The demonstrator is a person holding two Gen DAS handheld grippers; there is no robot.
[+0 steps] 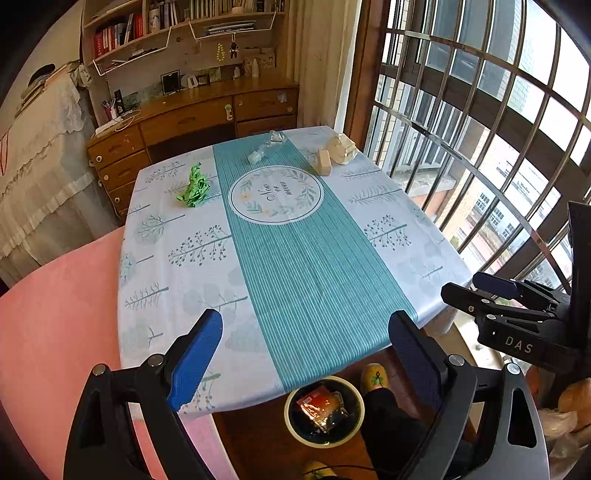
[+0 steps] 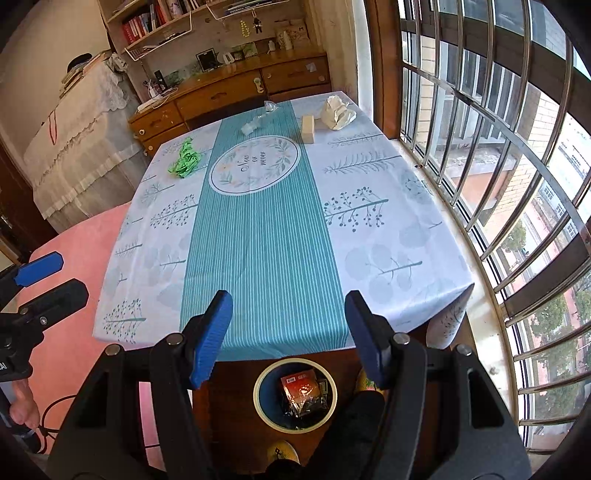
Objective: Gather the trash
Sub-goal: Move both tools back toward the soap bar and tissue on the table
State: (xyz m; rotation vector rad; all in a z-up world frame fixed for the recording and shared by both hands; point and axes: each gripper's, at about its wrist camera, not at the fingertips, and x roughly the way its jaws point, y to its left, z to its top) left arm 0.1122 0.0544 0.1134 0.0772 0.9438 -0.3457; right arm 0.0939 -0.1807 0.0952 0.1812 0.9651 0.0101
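A: Jaws?
B: Left gripper point(image 1: 304, 356) wide apart, nothing btwn. Right gripper point(image 2: 288, 332) same, w/ nothing held.
A: Bin?
B: Bin point(image 1: 356, 400) on floor just below both, red wrapper point(image 2: 301, 387) inside.
A: Trash left?
B: Well ahead on the table point(image 2: 388, 229): green crumpled paper point(image 1: 194, 186) far left, clear plastic point(image 2: 255, 123) centre, beige box point(image 2: 307, 128) touching white wad point(image 2: 337, 112) far right.

Left tool point(image 1: 304, 354) agape, right tool point(image 2: 288, 332) agape

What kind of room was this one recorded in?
Most likely a lived-in home room, a bedroom or study: a wooden desk under bookshelves, a table with a printed cloth, and a barred window.
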